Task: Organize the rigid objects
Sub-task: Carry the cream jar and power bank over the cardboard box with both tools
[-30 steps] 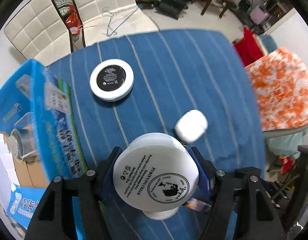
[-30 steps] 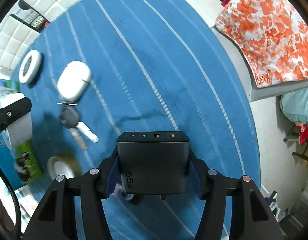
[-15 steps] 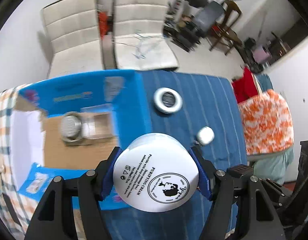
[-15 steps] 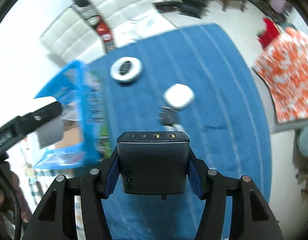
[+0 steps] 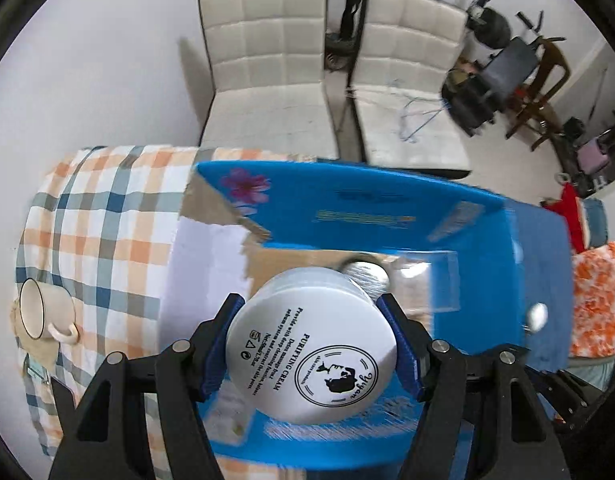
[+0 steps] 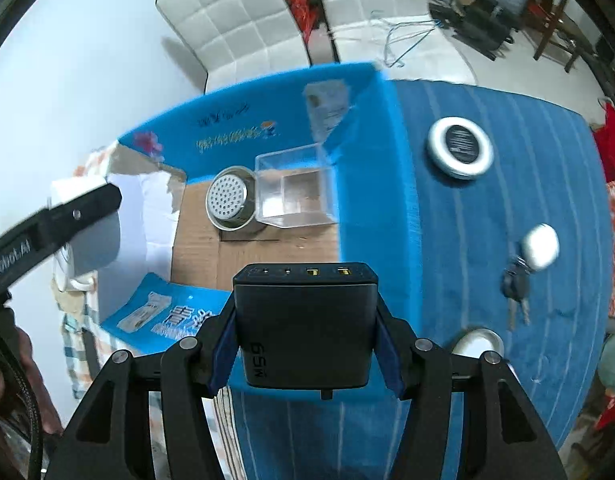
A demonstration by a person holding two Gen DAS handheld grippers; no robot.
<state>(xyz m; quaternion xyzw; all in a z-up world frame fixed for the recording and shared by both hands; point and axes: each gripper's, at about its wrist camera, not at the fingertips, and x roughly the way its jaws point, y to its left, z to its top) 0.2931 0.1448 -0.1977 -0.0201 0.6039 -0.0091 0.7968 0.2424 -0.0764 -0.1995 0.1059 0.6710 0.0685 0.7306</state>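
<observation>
My left gripper [image 5: 311, 344] is shut on a white cream jar [image 5: 311, 352] and holds it above the open blue cardboard box [image 5: 371, 212]. My right gripper [image 6: 305, 328] is shut on a dark 65W charger [image 6: 305, 324] above the box's near wall [image 6: 379, 216]. Inside the box lie a metal strainer cup [image 6: 229, 200] and a clear plastic box [image 6: 295, 196]. The left gripper's arm [image 6: 51, 220] shows at the left of the right wrist view.
On the blue striped cloth [image 6: 487, 240] lie a round white tin [image 6: 459, 148], a white case [image 6: 541, 246], keys [image 6: 515, 292] and a small white dish [image 6: 477, 342]. A mug [image 5: 43, 316] stands on the checked cloth [image 5: 99, 232]. Two white chairs [image 5: 267, 68] stand behind.
Both grippers have risen and swung left from over the striped cloth to over the blue box, each still holding its object.
</observation>
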